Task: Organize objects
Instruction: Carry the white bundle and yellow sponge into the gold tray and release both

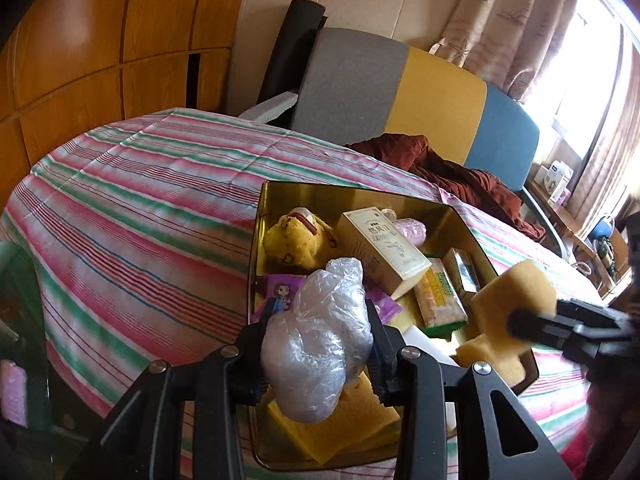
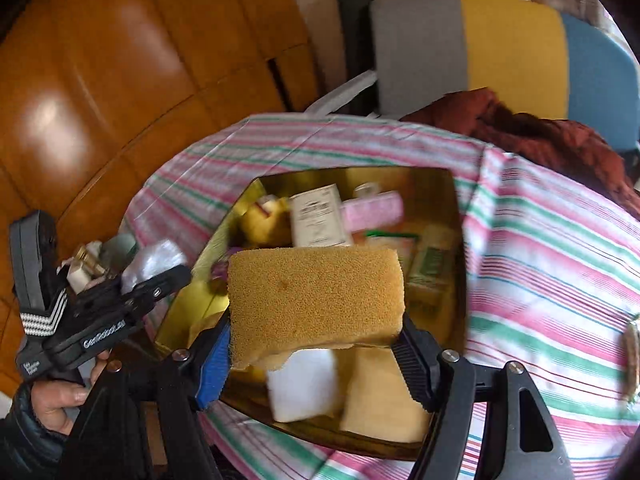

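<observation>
Crumpled plastic bag (image 1: 316, 344) sits clamped in the left gripper (image 1: 318, 354) above the near end of the gold tin (image 1: 256, 240). Beside it, the right gripper (image 2: 316, 344) is clamped on a yellow sponge (image 2: 316, 296) over the tin, which rests on the striped table (image 1: 140, 200).

The gold tin (image 1: 256, 240) looks crowded; the striped cloth (image 1: 140, 208) left of it lies open.
</observation>
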`<state>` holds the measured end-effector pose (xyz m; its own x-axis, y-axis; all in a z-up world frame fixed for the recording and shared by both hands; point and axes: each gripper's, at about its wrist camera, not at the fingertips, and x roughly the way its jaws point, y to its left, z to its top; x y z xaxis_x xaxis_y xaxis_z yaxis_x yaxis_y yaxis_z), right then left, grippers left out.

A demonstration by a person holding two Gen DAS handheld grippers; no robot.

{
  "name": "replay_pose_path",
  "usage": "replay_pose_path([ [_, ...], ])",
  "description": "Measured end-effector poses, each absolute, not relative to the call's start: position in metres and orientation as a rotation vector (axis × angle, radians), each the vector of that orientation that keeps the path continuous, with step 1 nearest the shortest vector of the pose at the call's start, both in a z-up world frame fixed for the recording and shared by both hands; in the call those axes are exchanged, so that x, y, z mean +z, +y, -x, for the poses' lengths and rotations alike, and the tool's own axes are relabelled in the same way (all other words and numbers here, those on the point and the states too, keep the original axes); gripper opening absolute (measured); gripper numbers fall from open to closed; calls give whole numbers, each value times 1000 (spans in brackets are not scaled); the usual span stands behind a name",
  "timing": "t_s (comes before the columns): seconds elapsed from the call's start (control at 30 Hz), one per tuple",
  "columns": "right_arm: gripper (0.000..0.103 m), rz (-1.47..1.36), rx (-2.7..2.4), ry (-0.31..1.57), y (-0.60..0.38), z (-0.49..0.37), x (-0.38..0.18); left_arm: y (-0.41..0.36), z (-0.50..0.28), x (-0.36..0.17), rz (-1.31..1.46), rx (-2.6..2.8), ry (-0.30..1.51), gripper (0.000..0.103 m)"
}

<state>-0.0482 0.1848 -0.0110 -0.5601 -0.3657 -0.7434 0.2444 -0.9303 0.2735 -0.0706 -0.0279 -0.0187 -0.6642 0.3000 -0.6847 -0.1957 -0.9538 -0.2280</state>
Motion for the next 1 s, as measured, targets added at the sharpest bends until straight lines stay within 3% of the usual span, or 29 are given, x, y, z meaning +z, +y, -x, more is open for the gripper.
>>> replay_pose_path([
  [0.4, 72, -1297, -2448, -164, 160, 62, -28, -20, 97, -30, 1172, 2601, -181, 40],
  [0.53, 72, -1312, -2429, -161, 157, 70, -33, -22, 104, -36, 1215, 2580, -197, 49],
  [0.63, 74, -1328, -2411, -159, 151, 81, -38, -24, 105, -40, 1234, 2592, -195, 63],
  [0.77, 77, -1374, -2409, -154, 144, 95, -51, -29, 96, -39, 1220, 2630, -184, 63],
  [0.87, 85, -1383, -2401, -174, 142, 97, -55, -33, 88, -37, 1201, 2662, -173, 65],
  [1.0, 86, -1381, -2410, -174, 144, 91, -55, -37, 80, -36, 1177, 2708, -163, 68],
])
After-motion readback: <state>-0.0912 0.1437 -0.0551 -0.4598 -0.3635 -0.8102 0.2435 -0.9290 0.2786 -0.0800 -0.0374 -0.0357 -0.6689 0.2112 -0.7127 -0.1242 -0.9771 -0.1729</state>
